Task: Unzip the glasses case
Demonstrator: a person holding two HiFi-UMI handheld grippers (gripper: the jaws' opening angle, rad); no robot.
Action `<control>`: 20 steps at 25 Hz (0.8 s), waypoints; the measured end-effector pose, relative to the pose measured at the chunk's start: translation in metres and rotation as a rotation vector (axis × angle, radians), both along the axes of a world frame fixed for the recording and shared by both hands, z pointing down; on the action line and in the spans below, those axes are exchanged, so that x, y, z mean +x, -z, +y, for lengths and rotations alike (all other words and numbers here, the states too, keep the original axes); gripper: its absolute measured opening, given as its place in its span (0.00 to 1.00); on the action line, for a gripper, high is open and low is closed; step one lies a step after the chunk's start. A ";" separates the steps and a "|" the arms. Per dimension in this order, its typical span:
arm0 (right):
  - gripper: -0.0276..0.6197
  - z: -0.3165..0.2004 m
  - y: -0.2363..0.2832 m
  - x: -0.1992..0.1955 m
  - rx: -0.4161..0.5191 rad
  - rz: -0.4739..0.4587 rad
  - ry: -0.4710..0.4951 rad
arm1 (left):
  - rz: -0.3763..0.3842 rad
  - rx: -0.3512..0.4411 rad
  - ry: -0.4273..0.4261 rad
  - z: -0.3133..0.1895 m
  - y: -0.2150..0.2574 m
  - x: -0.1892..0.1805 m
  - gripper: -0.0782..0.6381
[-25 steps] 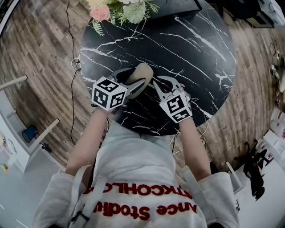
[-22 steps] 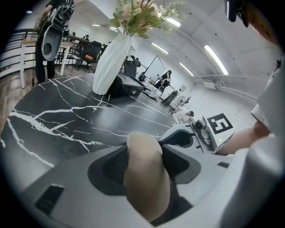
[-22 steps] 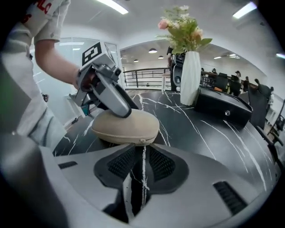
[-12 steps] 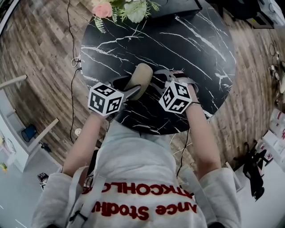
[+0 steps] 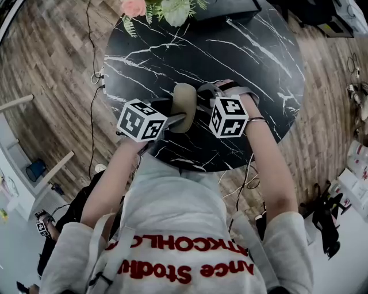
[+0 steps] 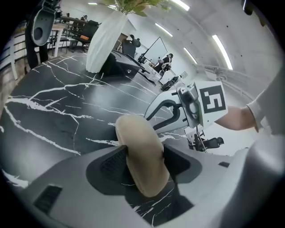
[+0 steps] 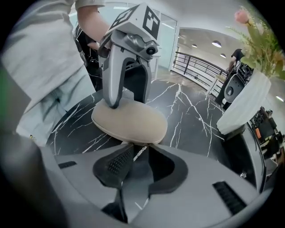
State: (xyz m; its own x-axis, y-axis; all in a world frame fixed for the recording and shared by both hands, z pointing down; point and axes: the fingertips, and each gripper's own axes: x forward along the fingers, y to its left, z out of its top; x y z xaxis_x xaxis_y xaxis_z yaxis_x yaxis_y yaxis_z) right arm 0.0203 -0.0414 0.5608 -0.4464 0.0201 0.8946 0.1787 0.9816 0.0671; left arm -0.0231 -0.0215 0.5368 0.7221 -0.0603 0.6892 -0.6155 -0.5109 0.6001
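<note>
The beige oval glasses case (image 5: 184, 103) stands on edge on the black marble table (image 5: 259, 57). My left gripper (image 5: 174, 113) clamps it from the left; in the left gripper view both pads touch the case (image 6: 142, 156), though the jaws are opening. My right gripper (image 5: 199, 107) sits against the case's right side. In the right gripper view its jaws (image 7: 140, 161) stand apart just under the case's rim (image 7: 129, 122). A thin silvery zip pull (image 7: 140, 152) hangs loose in the gap, and neither pad presses on it.
A white vase of flowers (image 5: 167, 8) stands at the table's far edge beside a dark flat box (image 5: 230, 8). The table's near edge (image 5: 195, 167) is close under my forearms. A cable runs down the wooden floor (image 5: 52, 69) on the left.
The right gripper has rolled so that its marker cube faces up, and it has come in against the case's right side. The left gripper and the case have shifted slightly right.
</note>
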 end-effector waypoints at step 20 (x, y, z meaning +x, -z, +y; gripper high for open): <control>0.11 0.023 0.003 0.002 -0.001 -0.006 0.017 | 0.059 -0.044 0.121 -0.002 -0.007 -0.001 0.50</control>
